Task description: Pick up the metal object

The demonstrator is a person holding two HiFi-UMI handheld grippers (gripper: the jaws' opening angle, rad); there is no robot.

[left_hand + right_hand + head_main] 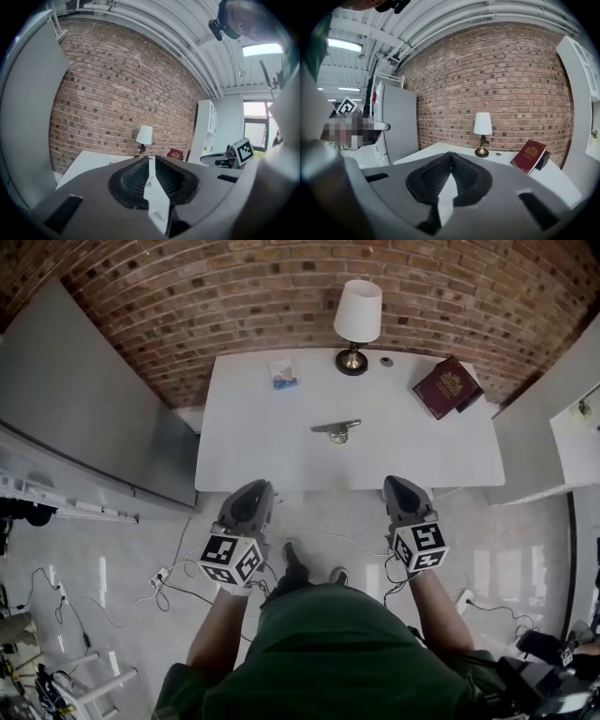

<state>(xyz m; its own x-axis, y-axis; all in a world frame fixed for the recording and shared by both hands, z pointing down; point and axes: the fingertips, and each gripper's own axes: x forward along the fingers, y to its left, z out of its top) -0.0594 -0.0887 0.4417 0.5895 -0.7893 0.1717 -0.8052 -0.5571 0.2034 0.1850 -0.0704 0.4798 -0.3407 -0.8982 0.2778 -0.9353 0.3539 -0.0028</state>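
- Both grippers hang short of the near edge of the white rectangular table (234, 456), over the floor and touching nothing (a ready stance, I'd say).
- The target is a small, flat, silvery metal object (336, 429). It lies alone in the middle of the table, well apart from everything else, so there is room to approach from any side.
- Left gripper (253, 493): its jaws stand a narrow slit apart with nothing between them, and its own view looks through that slit at the tabletop.
- Right gripper (403, 488): its jaws are closed tip to tip and empty, so it would have to spread them before taking anything.
- The clutter keeps to the far edge. There is a white-shaded lamp on a brass foot (356, 324), with a small blue card (283, 373) to its left. A dark red hardback book (448, 386) sits by the far right corner.
- My read is that the reach hasn't begun. The object lies roughly between the two grippers' lines, so either could go.
- It lies low, so the jaws will likely need to come down steeply and straddle it, or it may skid on the smooth top.
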